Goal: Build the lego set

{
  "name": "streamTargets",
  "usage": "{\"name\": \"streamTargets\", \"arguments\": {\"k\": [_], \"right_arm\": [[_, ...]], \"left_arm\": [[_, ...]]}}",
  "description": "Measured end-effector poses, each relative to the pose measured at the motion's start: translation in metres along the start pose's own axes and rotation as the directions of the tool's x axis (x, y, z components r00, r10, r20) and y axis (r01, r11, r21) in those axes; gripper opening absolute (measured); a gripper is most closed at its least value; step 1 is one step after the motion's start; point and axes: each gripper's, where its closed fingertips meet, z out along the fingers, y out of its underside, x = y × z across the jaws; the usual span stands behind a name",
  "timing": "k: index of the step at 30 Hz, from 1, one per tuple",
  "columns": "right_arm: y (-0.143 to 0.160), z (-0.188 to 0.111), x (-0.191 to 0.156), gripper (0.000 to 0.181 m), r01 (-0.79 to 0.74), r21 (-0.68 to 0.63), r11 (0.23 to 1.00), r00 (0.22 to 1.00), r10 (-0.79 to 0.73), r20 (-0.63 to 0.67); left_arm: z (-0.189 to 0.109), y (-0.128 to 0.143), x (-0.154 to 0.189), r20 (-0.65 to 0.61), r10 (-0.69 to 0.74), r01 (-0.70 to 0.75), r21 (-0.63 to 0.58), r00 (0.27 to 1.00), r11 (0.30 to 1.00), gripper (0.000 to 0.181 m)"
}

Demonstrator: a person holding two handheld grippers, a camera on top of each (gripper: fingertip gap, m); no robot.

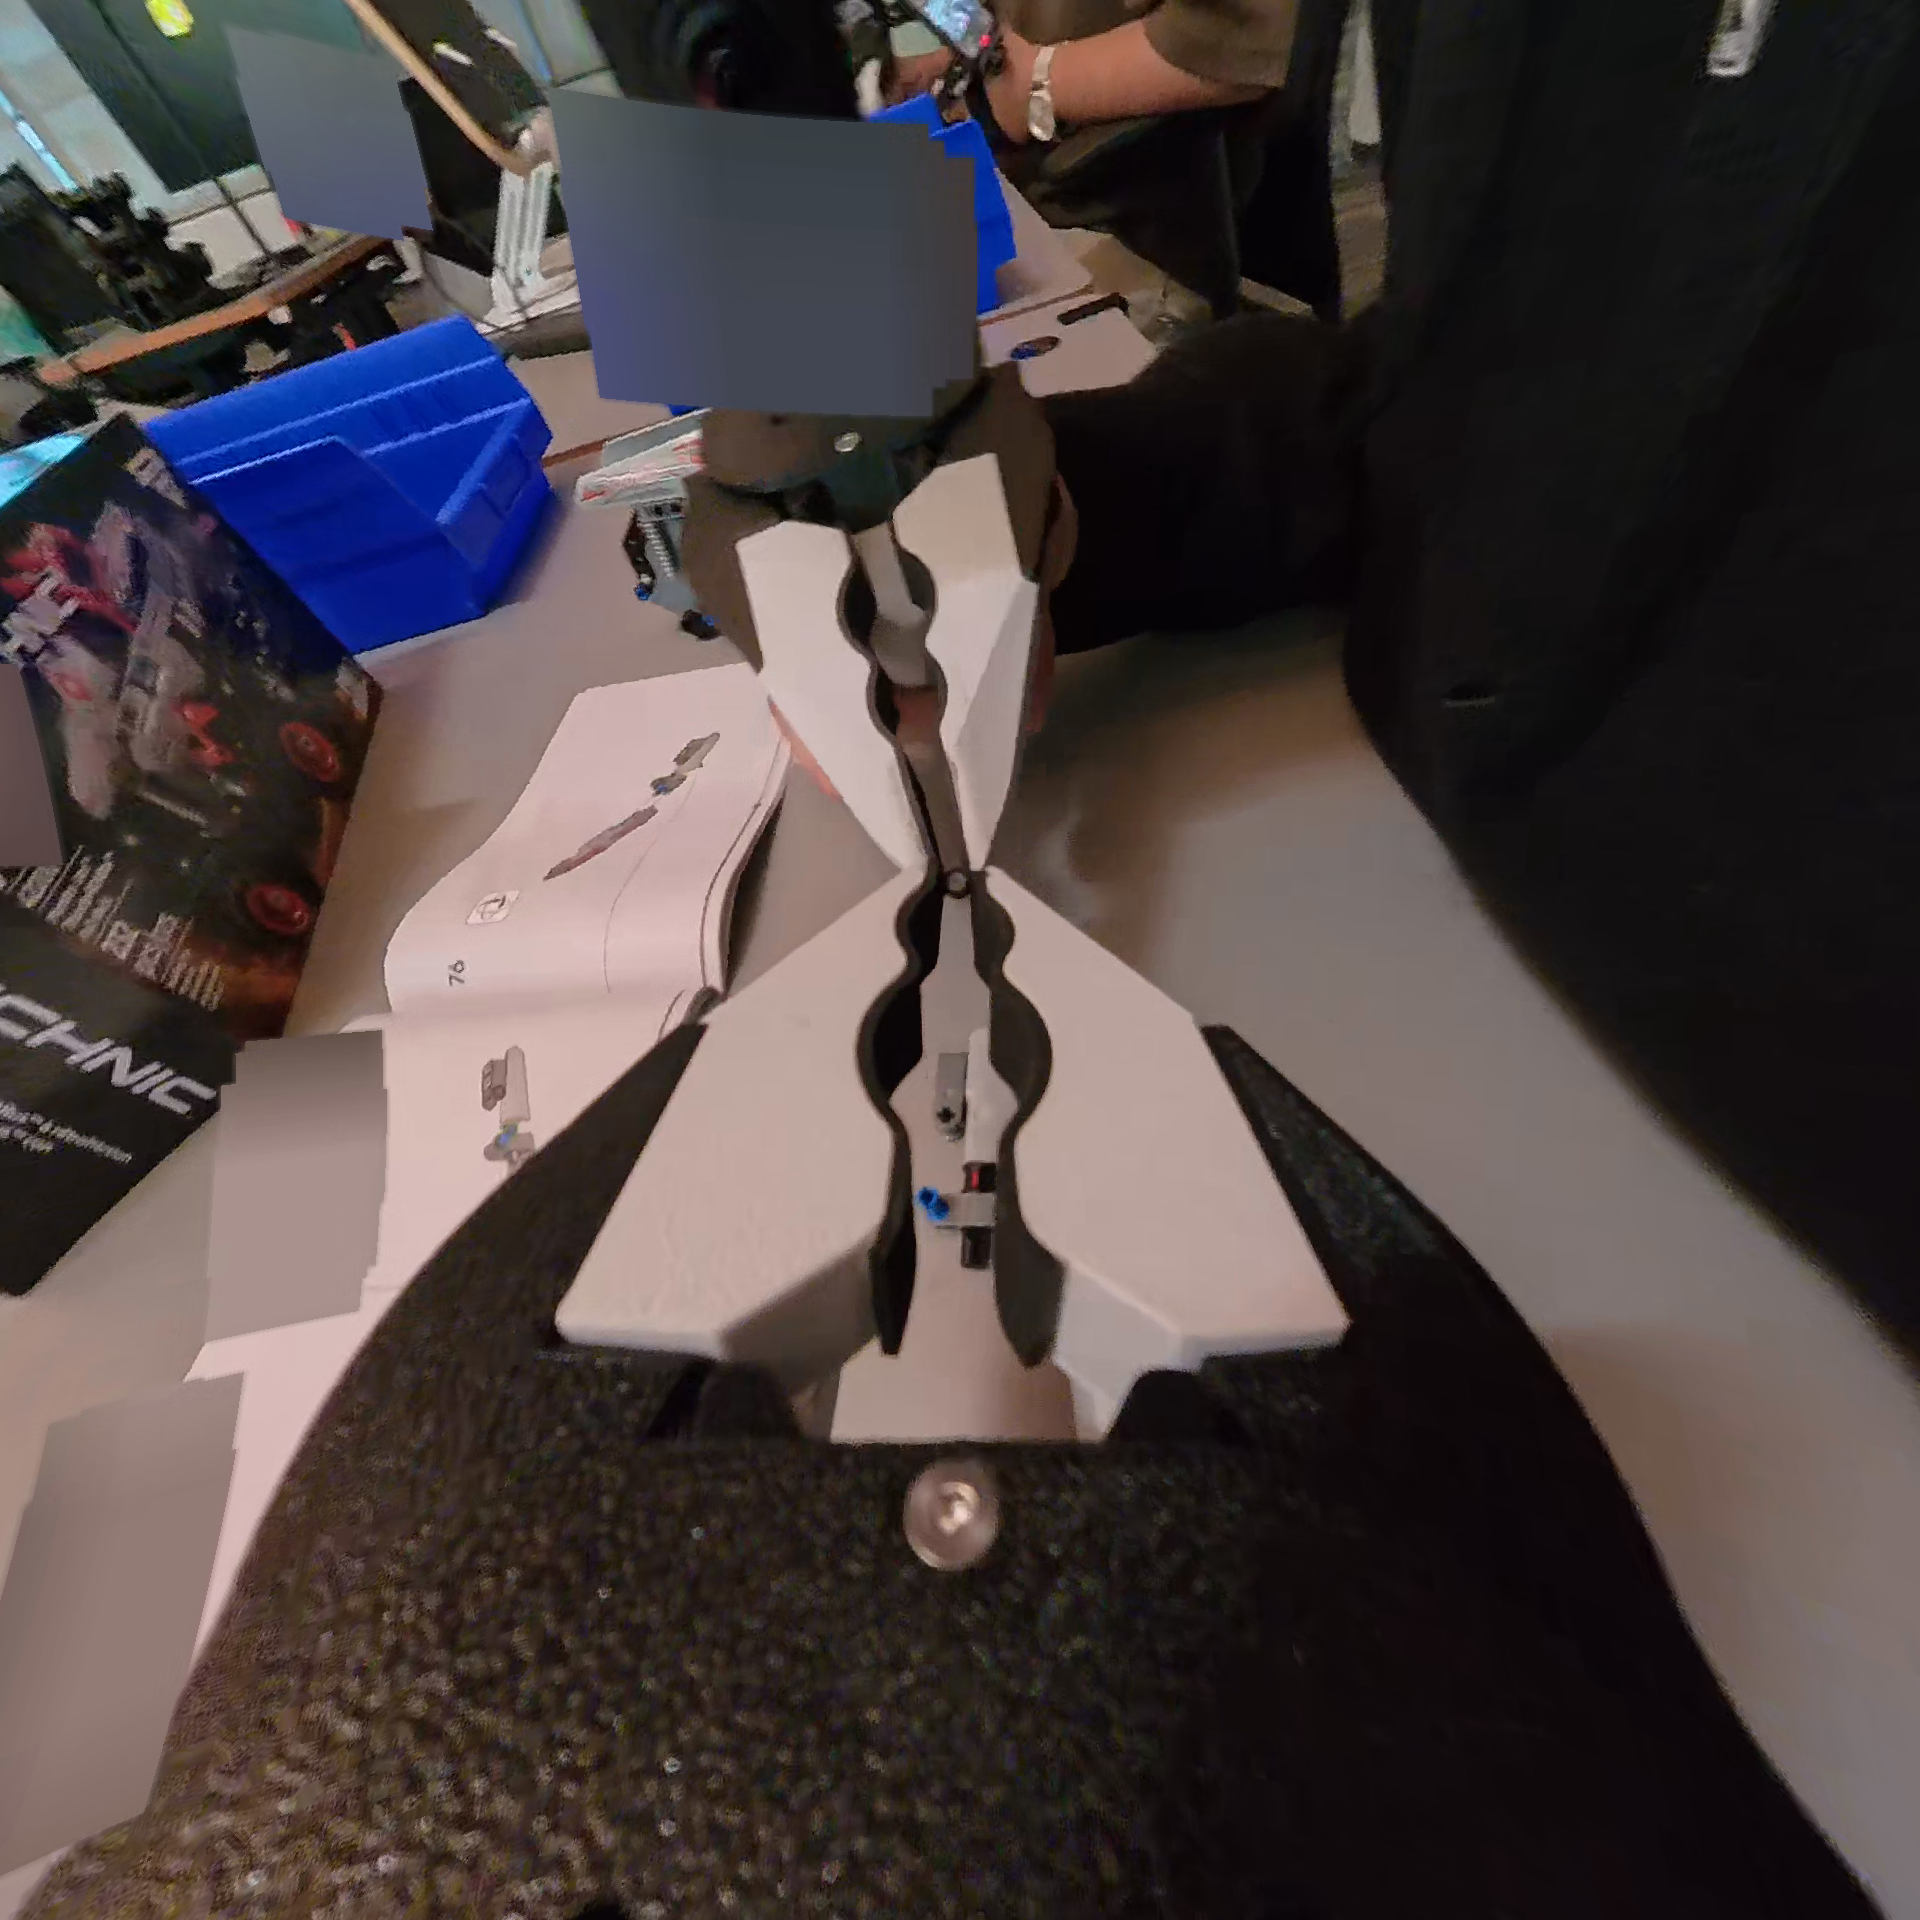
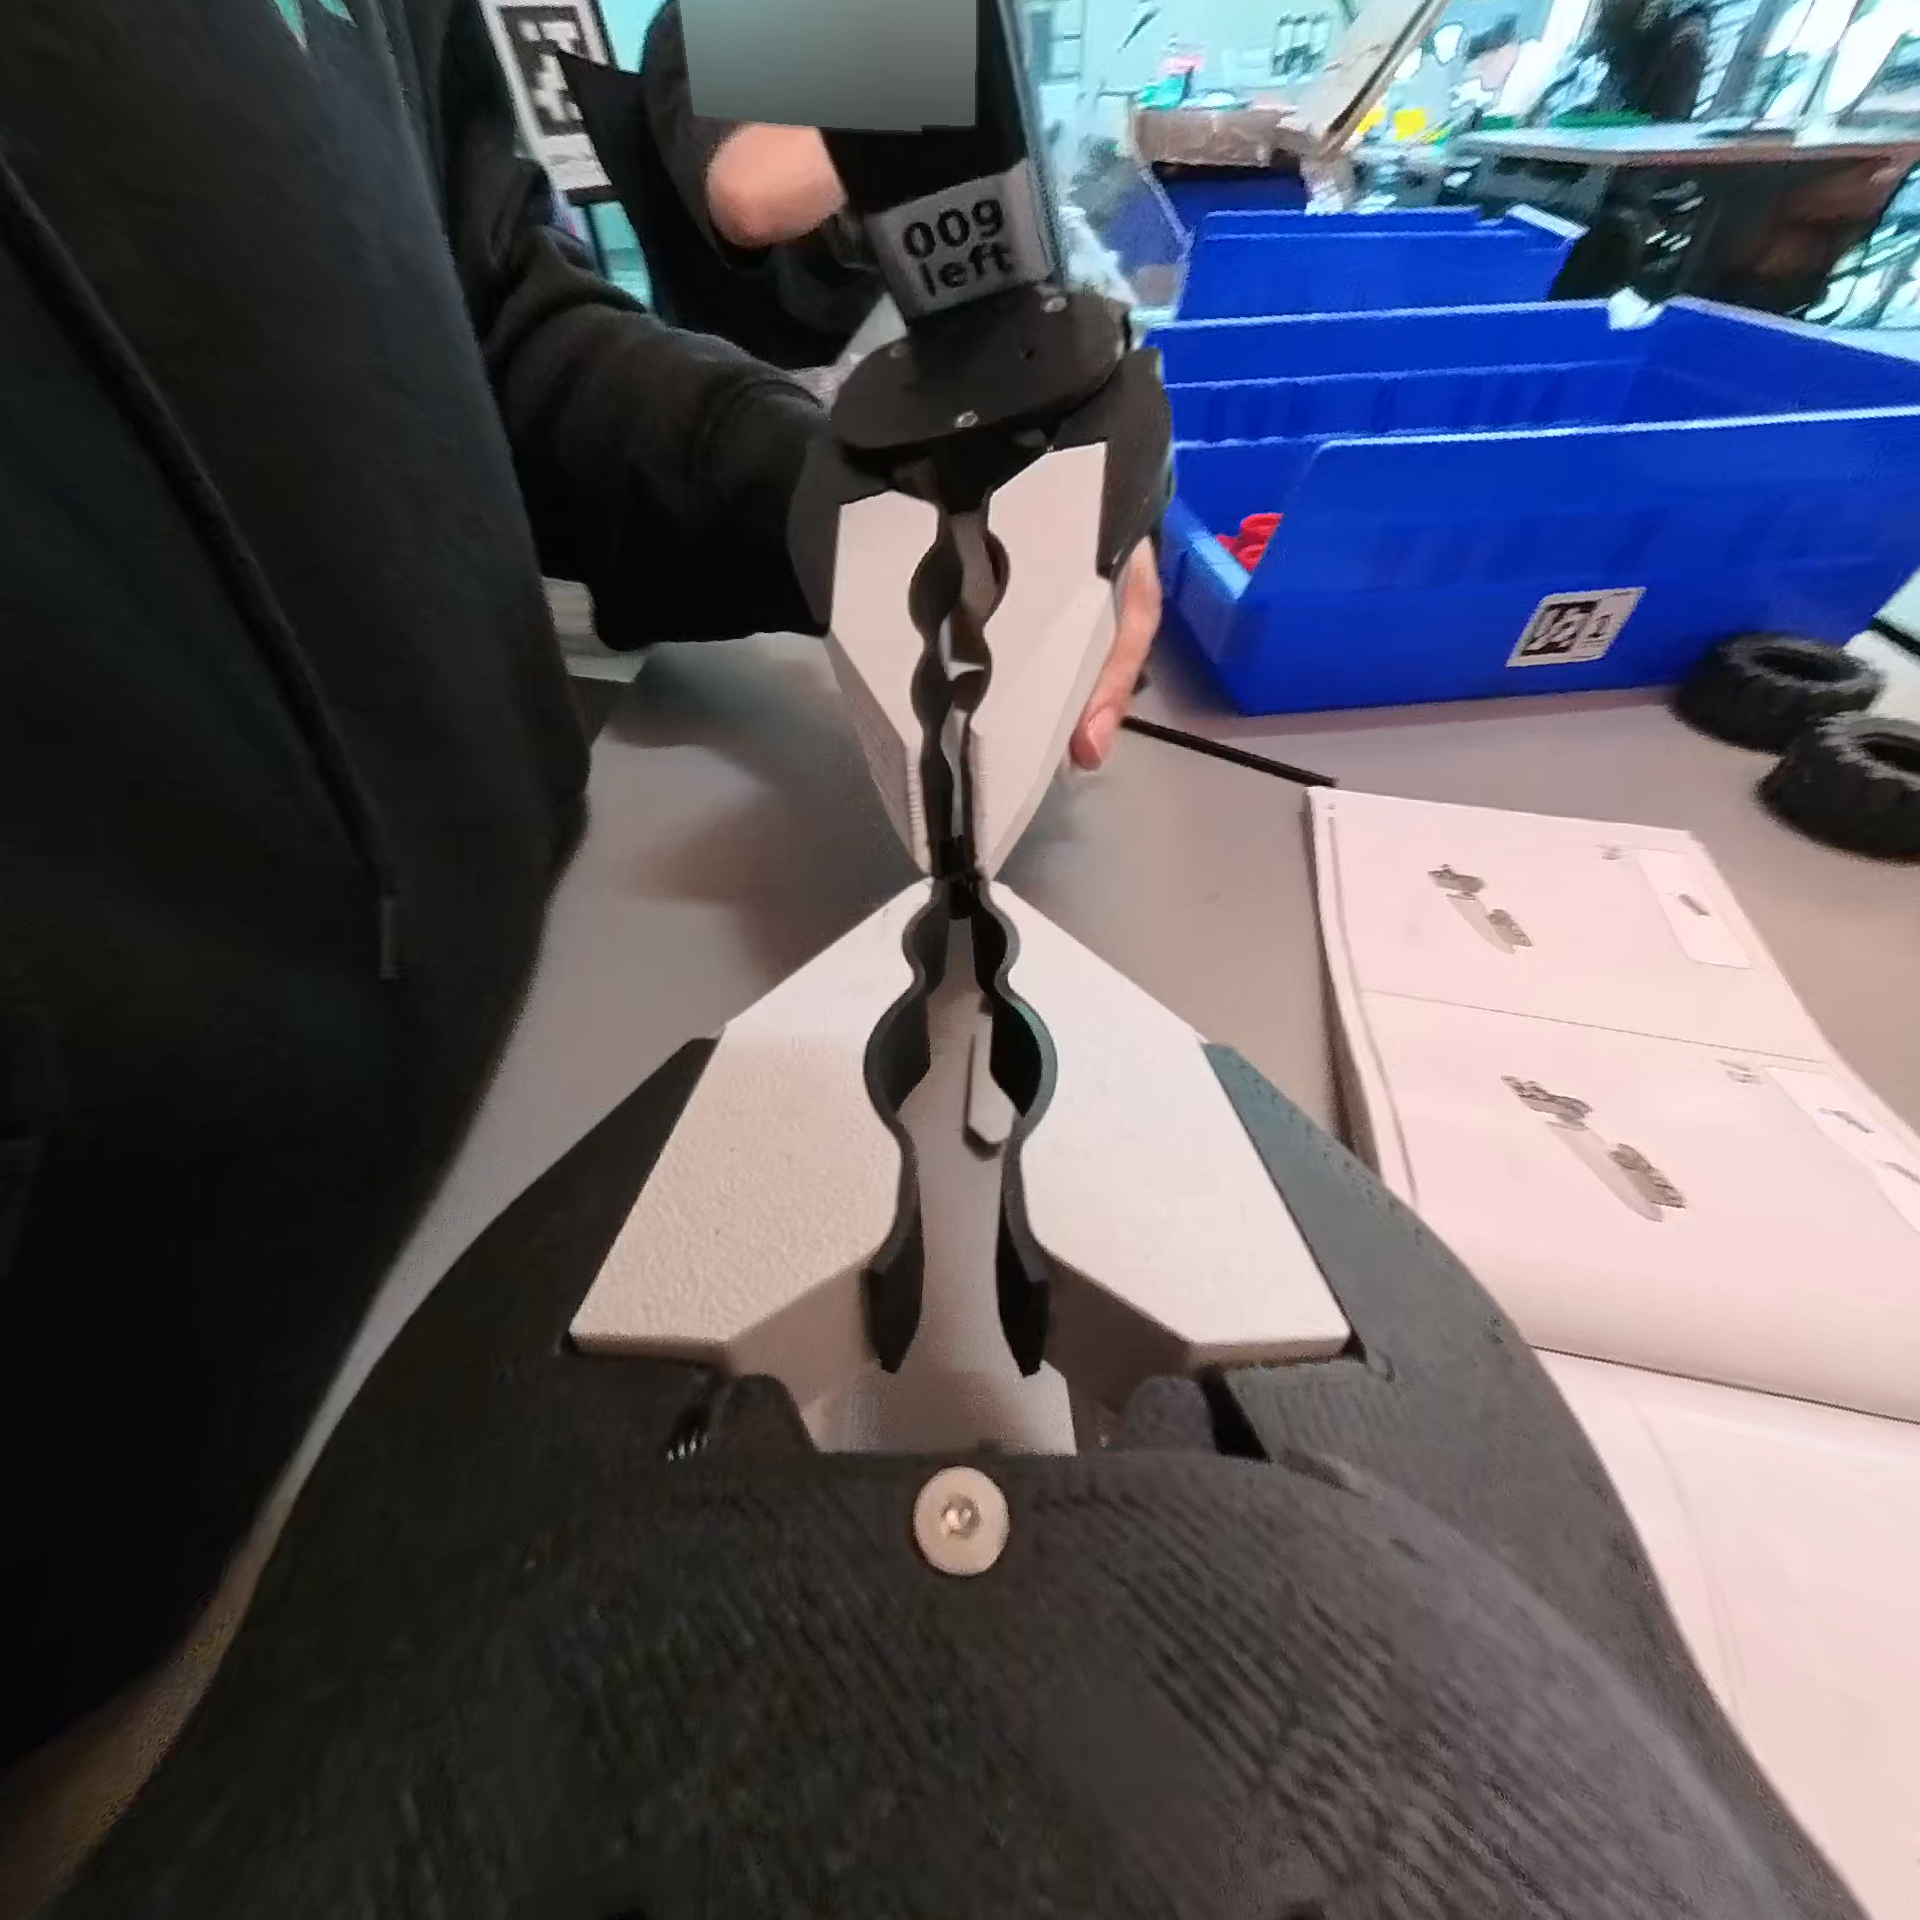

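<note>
My two grippers meet tip to tip above the grey table. My left gripper is shut; a small Lego assembly of grey, white, blue and red parts shows in the gap between its fingers, with a black holed end at the tips. My right gripper is shut on a grey Lego piece that runs along its jaw gap. The right gripper also shows in the left wrist view, and the left gripper in the right wrist view. How the two parts join at the tips is hidden.
An open instruction booklet lies beside the grippers. Blue bins, the set's box, black tyres and a partly built model stand around. A person's black sleeve is close.
</note>
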Motion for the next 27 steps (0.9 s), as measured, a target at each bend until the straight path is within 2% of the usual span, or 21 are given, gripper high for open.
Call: {"name": "streamTargets", "arguments": {"k": [7,27], "right_arm": [[-0.004,0.002,0.016,0.002,0.121,0.008,0.993,0.971,-0.116,-0.208],[-0.006,0.002,0.025,0.001,0.309,-0.073,0.948,0.882,-0.314,-0.352]], "left_arm": [[-0.005,0.001,-0.017,0.110,-0.154,0.151,0.031,0.982,0.988,0.002],[-0.010,0.005,-0.024,0.115,-0.343,0.336,0.077,0.932,0.939,0.005]]}}
